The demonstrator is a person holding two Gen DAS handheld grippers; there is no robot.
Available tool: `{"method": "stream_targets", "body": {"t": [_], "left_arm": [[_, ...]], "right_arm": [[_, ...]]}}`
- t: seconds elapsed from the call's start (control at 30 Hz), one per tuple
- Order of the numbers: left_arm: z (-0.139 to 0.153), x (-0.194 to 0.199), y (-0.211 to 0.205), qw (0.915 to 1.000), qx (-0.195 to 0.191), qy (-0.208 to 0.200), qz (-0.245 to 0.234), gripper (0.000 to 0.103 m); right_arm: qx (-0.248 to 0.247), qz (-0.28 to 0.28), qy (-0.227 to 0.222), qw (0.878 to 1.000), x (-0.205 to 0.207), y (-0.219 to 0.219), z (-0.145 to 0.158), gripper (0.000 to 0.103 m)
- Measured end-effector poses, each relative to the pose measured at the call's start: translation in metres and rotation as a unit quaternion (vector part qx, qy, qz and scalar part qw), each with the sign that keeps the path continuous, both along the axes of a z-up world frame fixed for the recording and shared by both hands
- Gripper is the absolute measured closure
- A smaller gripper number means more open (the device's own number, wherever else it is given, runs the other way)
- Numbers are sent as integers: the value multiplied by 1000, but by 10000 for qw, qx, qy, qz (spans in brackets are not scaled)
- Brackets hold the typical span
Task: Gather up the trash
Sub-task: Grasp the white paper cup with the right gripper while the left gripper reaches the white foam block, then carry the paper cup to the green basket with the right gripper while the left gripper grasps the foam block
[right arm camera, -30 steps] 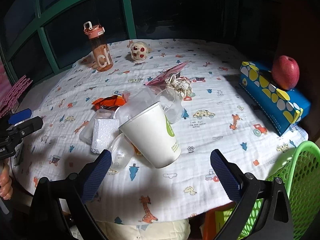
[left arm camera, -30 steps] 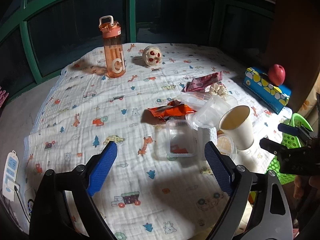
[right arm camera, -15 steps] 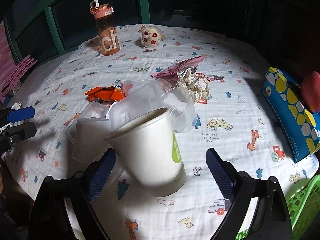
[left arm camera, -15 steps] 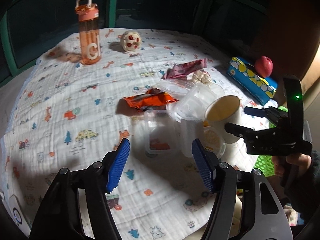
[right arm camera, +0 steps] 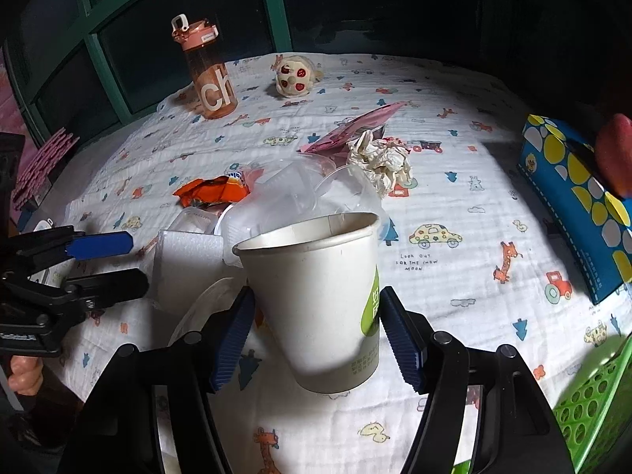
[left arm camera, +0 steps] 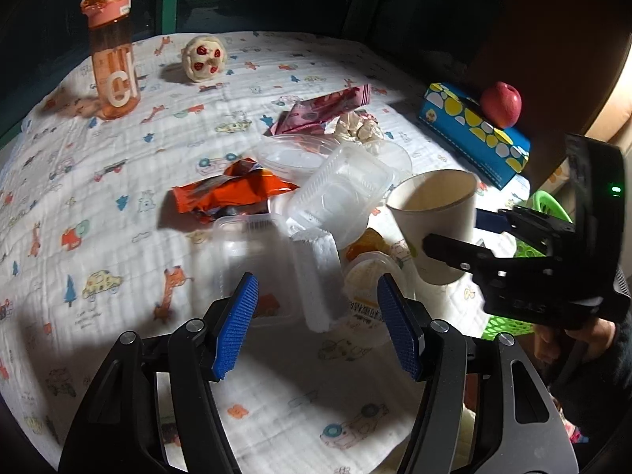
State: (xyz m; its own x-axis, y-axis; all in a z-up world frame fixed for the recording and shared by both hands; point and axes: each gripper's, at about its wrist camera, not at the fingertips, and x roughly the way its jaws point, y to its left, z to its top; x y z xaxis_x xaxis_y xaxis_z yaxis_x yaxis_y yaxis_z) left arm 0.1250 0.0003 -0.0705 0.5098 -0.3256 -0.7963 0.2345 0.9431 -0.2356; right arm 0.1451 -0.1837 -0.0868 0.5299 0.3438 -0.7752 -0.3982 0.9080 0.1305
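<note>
**Trash pile on printed cloth: cup grab, left tongs closing in**

Left wrist view: left gripper (left arm camera: 316, 328) hangs over the white foam block (left arm camera: 316, 276) in the pile. Its jaws have just been closing and stand half spread, pads touching nothing. Best to straddle the block alone and miss the clear plastic box (left arm camera: 249, 260).

Right wrist view: right gripper (right arm camera: 316, 328) jaws have just been closing. They now pinch the white paper cup (right arm camera: 316, 276) low on both sides. Advice: squeeze lightly, then lift it to the green mesh basket (right arm camera: 592, 395).

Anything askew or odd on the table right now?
The paper cup leans tilted against the pile of clear plastic containers, not upright. An apple sits atop the blue tissue box, an odd perch.
</note>
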Motion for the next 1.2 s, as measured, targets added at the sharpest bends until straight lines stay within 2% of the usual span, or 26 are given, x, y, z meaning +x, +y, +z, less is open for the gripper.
{"method": "stream_targets", "body": {"t": [0.1, 0.2, 0.3, 0.43, 0.63, 0.87, 1.1, 1.2], "left_arm": [[-6, 9, -5, 10000, 3, 71, -2, 41], [-12, 17, -9, 9999, -24, 169, -21, 52], [-17, 22, -9, 9996, -65, 257, 21, 55], [-21, 24, -9, 9995, -127, 284, 4, 74], [-8, 16, -2, 9997, -150, 138, 129, 75], [34, -3, 1, 9992, -216, -322, 100, 75], [70, -8, -33, 9963, -499, -585, -389, 75], [78, -10, -61, 9943, -496, -672, -670, 75]], "right_arm": [[81, -171, -108, 9998, -10, -9, 8, 41], [277, -360, -204, 9988, -23, -22, 19, 41], [447, -550, -276, 9971, -37, -34, 26, 41], [561, -799, -354, 9946, -57, -53, 32, 41], [653, -1346, -440, 9878, -84, -91, 40, 41], [653, -2162, -650, 9720, -109, -150, 51, 41], [382, -2923, -609, 9536, -122, -212, 42, 41], [563, -3156, -491, 9460, -127, -237, 35, 45]]}}
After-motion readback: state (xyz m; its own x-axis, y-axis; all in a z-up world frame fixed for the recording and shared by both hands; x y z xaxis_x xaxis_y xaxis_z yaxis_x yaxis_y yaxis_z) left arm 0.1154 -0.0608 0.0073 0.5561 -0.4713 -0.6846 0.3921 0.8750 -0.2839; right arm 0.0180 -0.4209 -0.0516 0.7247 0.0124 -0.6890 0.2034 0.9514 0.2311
